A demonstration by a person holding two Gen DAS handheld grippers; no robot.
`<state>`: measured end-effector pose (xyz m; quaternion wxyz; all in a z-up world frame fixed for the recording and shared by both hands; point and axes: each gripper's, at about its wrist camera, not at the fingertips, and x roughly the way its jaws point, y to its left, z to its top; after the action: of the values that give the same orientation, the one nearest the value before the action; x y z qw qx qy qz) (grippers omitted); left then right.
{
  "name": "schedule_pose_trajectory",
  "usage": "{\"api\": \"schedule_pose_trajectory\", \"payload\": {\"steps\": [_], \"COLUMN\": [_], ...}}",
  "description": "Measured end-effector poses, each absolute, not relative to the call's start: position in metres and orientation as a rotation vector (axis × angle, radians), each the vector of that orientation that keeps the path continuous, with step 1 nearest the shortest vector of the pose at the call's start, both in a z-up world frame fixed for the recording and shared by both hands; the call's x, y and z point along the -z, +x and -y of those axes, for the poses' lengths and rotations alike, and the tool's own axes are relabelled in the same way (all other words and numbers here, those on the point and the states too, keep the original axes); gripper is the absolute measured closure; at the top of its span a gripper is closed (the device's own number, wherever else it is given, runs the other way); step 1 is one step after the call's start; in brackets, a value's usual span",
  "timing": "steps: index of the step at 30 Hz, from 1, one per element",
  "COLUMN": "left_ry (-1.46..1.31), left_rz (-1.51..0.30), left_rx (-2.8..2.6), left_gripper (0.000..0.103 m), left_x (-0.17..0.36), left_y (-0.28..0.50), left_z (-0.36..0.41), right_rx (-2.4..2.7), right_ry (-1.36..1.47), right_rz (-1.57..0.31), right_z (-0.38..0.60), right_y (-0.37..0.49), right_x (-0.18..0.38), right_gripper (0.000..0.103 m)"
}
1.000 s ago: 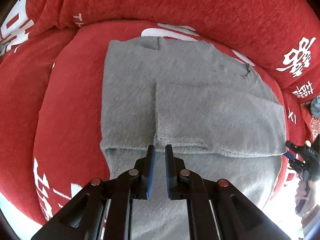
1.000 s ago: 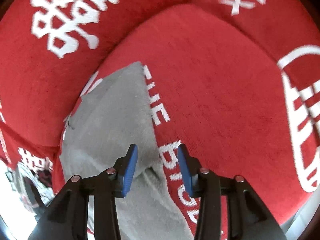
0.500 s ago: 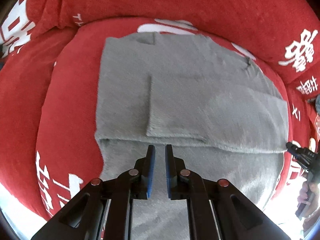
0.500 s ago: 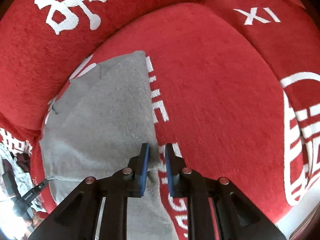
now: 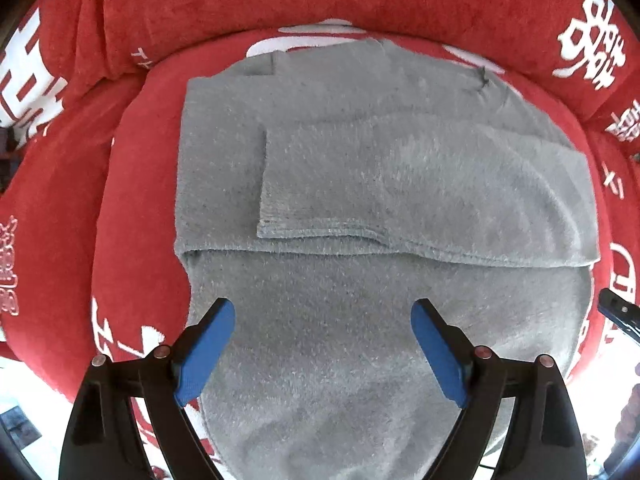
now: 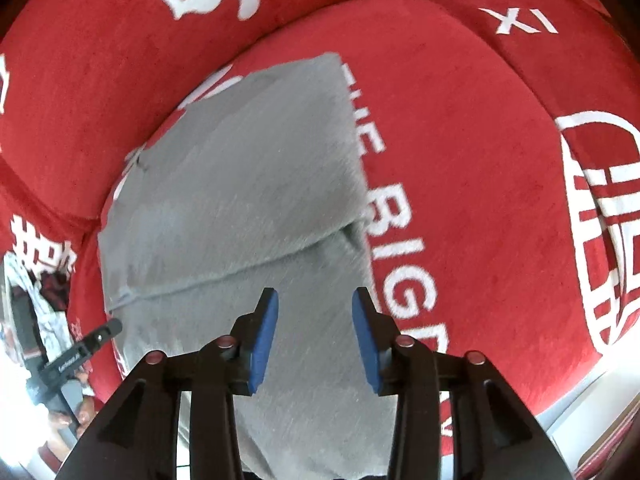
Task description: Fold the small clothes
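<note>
Progress: the grey garment (image 5: 360,208) lies flat on the red cushion (image 5: 136,208), covering most of the seat. One fold is in place: an upper layer is laid across the garment, and its hem runs from side to side across the middle. A narrower folded panel lies on that layer, toward the cushion's back. The near half of the garment is a single layer, not yet folded, and it hangs over the cushion's front edge. Judged from this layout, at least one further fold remains: the near half brought up over the hem, or the whole folded again into a compact packet.

Left gripper (image 5: 322,322): it points straight down over the unfolded near half, short of the hem. Its fingers (image 5: 208,344) have just been opening and now stand spread wide. Nothing is between them; the cloth lies clear below.

Right gripper (image 6: 314,314): it points steeply down over the garment's edge nearest the white lettering (image 6: 394,240) on the cushion, also short of the hem. Its fingers (image 6: 264,332) have just been opening and stand partly spread, with no cloth between them. This view is motion-blurred, so fine contact cannot be judged.
</note>
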<state>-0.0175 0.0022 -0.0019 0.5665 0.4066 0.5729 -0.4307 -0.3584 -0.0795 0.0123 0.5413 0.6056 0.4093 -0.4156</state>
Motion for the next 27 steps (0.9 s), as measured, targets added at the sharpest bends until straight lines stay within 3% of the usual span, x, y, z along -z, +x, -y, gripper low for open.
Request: {"api": "schedule_pose_trajectory", "payload": {"steps": [5, 7, 8, 19, 27], "left_ry": [0.989, 1.015, 1.025, 1.07, 1.032], "left_rz": [-1.345, -1.339, -1.326, -1.272, -1.339], "left_rx": [0.993, 0.989, 0.988, 0.913, 0.886], "left_gripper": [0.012, 0.0, 0.0, 0.0, 0.0], "left_x": [0.003, 0.003, 0.002, -0.003, -0.002], "left_y": [-0.028, -0.034, -0.038, -0.058, -0.068], "left_z": [0.0, 0.002, 0.002, -0.003, -0.018], "right_rx": [0.946, 0.937, 0.932, 0.863, 0.798], "right_ry": [1.416, 1.401, 1.393, 1.397, 1.407], "right_rz": [-0.992, -0.999, -1.003, -1.012, -1.026], "right_z": [0.078, 0.077, 0.078, 0.078, 0.079], "right_y": [-0.346, -0.343, -0.342, -0.342, -0.341], "right_x": [-0.015, -0.016, -0.016, -0.017, -0.009], "right_gripper": [0.039, 0.036, 0.035, 0.034, 0.034]}}
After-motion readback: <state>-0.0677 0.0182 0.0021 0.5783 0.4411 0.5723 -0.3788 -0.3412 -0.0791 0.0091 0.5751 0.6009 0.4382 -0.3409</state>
